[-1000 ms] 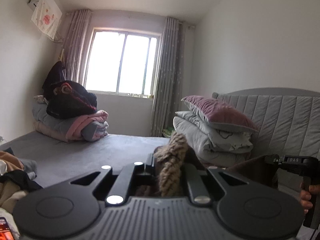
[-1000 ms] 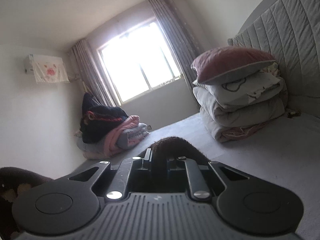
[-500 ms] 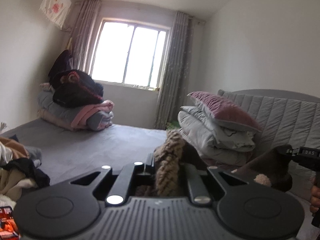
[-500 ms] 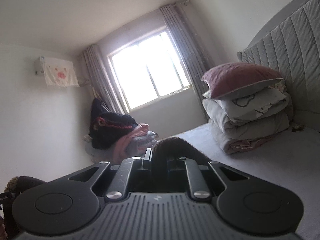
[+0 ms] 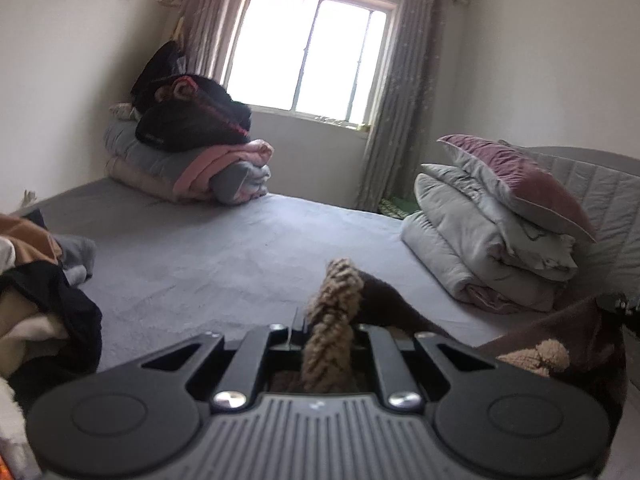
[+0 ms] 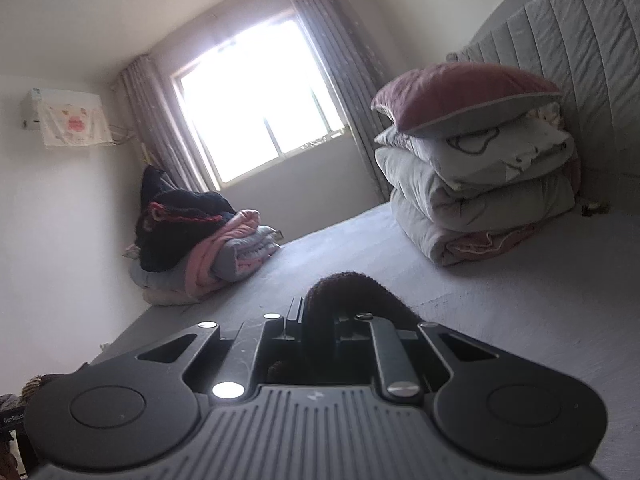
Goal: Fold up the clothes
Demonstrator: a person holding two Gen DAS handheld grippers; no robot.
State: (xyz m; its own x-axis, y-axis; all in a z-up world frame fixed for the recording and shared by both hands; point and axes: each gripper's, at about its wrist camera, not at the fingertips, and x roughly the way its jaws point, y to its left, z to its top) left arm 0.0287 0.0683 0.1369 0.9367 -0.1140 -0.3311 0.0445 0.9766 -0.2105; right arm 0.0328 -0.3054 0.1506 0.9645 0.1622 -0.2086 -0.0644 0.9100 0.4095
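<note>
We hold both grippers low over the grey bed (image 5: 248, 248), each aimed a little below level toward the window (image 5: 308, 52). The left gripper (image 5: 328, 332) has its fingers nearly closed, pinching a tan knitted edge of the brown garment (image 5: 384, 300), which runs off to the right toward the right gripper (image 6: 320, 320). That one is likewise nearly closed, clamped on a dark brown fold of the same garment. A heap of unfolded clothes (image 5: 44, 304) lies at the left of the bed, folded blankets (image 5: 192, 168) at the far corner, stacked pillows (image 5: 500, 232) by the headboard. Compared with a second ago, both views sit lower, showing more mattress, and the garment stays gripped.
</note>
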